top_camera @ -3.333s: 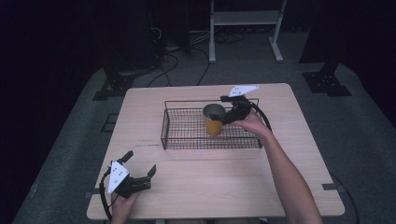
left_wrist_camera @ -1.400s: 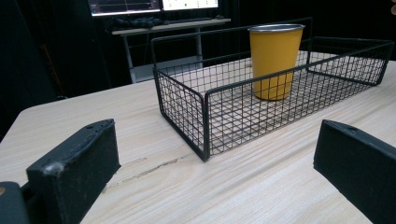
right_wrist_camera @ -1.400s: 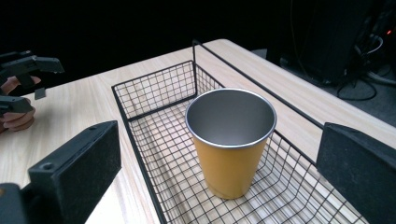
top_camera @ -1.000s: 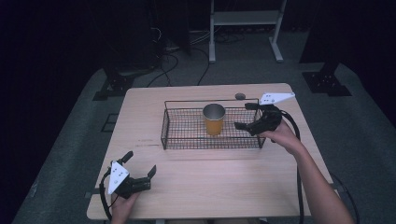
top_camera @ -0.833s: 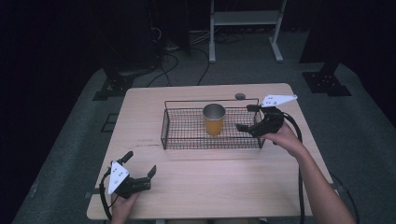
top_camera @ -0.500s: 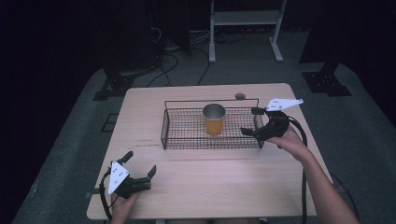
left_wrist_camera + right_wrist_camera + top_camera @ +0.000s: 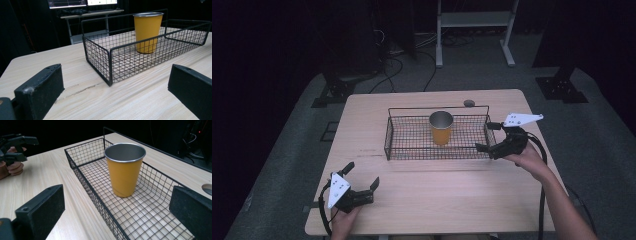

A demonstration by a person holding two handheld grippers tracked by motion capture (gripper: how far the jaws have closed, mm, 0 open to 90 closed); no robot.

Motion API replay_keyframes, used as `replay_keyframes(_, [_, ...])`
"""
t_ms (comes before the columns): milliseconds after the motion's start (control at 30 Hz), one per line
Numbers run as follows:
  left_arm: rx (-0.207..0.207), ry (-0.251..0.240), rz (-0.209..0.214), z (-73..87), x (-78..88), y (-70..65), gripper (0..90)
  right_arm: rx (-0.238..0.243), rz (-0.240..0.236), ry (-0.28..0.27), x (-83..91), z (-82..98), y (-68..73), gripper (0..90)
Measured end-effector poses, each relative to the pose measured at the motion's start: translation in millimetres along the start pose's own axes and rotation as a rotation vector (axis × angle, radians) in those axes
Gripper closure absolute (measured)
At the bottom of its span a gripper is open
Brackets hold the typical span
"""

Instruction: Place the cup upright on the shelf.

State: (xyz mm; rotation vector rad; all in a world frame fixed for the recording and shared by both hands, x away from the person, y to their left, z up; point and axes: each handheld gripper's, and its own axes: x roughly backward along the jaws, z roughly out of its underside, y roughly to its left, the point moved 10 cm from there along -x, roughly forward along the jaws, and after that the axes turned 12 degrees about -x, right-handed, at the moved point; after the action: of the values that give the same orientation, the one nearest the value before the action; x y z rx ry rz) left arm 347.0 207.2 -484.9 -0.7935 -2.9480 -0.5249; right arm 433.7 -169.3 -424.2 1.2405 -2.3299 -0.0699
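We see the yellow cup (image 7: 441, 128) standing upright, mouth up, in the middle of the wire basket (image 7: 412, 147) on the table (image 7: 452, 190). Our right gripper (image 7: 488, 140), jaws wide, sits beside the basket's right end; our left gripper (image 7: 362, 181), also wide, rests near the front-left corner.

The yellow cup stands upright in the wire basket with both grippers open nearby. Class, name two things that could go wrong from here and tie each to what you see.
1. The yellow cup is tall and stands free on the mesh of the wire basket; a bump to the basket could tip it.
2. The right gripper hangs open at the basket's right end wall, so a jaw might catch the wire if it swings in low.
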Motion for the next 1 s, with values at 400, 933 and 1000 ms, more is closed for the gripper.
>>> replay_keyframes(400, [-0.001, 0.001, -0.001, 0.1, -0.1, -0.2, 0.0, -0.001, 0.003, -0.008, 12.8, 13.3, 4.0, 0.0])
replay_keyframes(933, [-0.003, 0.003, -0.001, 0.1, -0.1, -0.4, 0.0, -0.025, 0.021, 0.001, 23.5, 35.3, 1.2, 0.0])
replay_keyframes(1000, [-0.004, 0.003, -0.002, 0.1, -0.1, -0.5, 0.0, -0.032, 0.021, 0.001, 24.4, 38.5, 0.0, 0.0])
